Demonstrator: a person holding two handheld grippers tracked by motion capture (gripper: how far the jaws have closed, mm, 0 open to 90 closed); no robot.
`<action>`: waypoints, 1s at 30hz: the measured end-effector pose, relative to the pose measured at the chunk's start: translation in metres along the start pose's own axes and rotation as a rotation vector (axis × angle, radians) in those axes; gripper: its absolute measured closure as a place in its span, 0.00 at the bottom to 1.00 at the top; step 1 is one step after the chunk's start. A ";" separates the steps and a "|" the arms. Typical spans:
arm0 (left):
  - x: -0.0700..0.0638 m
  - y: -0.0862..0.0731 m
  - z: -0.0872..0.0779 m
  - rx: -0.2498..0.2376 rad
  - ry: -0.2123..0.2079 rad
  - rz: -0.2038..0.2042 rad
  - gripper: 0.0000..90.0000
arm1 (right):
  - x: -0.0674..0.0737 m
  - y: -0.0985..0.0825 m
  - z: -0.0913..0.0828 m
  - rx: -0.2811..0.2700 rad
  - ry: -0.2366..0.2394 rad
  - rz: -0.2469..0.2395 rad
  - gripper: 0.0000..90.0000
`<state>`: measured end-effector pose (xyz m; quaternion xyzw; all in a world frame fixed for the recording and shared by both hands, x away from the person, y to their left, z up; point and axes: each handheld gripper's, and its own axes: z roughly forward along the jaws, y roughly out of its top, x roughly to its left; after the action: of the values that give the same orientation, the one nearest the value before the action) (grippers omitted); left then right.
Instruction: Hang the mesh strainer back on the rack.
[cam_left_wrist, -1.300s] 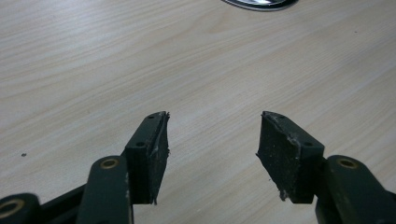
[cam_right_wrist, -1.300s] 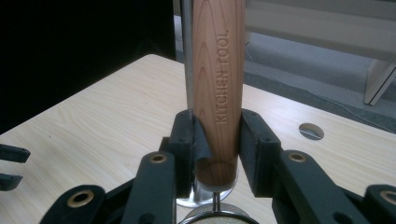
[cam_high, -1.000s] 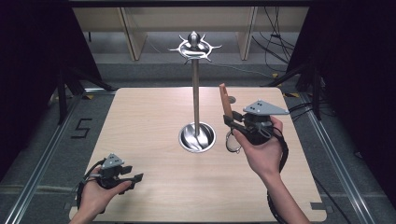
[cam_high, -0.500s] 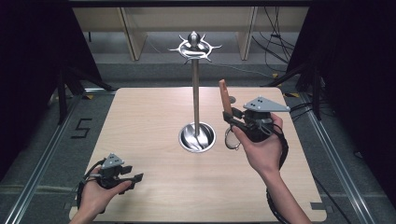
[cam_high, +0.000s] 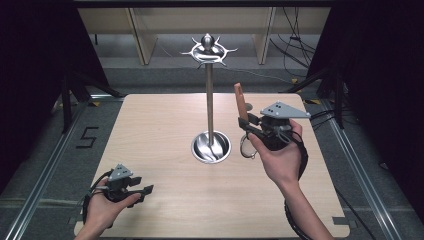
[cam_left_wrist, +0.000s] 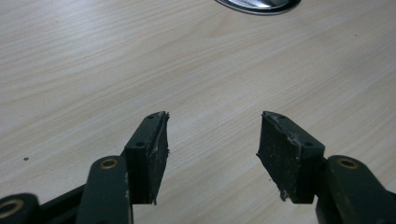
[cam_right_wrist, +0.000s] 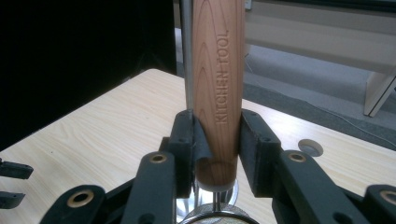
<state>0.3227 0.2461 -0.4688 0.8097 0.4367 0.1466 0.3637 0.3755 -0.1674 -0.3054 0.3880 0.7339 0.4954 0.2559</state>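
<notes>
My right gripper (cam_high: 248, 125) is shut on the wooden handle (cam_high: 241, 102) of a kitchen tool and holds it upright to the right of the metal stand's pole (cam_high: 210, 100). In the right gripper view the pads clamp the handle (cam_right_wrist: 218, 79) near its lower end, where "KITCHEN TOOL" is stamped. The tool's wire head (cam_high: 246, 148) hangs below my hand. The stand has a ring of hooks at its top (cam_high: 208, 50) and a round dish base (cam_high: 211, 147). Near the table's front left, my left gripper (cam_high: 145, 191) rests open, with bare wood between its jaws (cam_left_wrist: 212, 140).
The light wooden table (cam_high: 150, 130) has a small round grommet hole (cam_high: 248, 106) behind the tool. Dark curtains flank both sides, shelving stands beyond the far edge, and cables trail at the back right. The stand's base rim (cam_left_wrist: 257, 3) lies ahead of the left jaws.
</notes>
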 end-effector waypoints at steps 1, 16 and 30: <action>0.000 0.000 0.000 -0.003 -0.001 -0.001 0.46 | 0.001 0.000 0.000 -0.006 0.004 0.008 0.77; -0.003 0.000 0.003 -0.050 -0.008 -0.045 0.46 | 0.001 0.009 0.001 -0.028 -0.005 0.014 0.77; -0.003 0.000 0.002 -0.045 -0.002 -0.031 0.46 | 0.004 0.018 0.001 -0.042 0.004 0.022 0.77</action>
<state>0.3224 0.2427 -0.4700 0.7944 0.4456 0.1500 0.3845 0.3794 -0.1596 -0.2887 0.3898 0.7195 0.5140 0.2571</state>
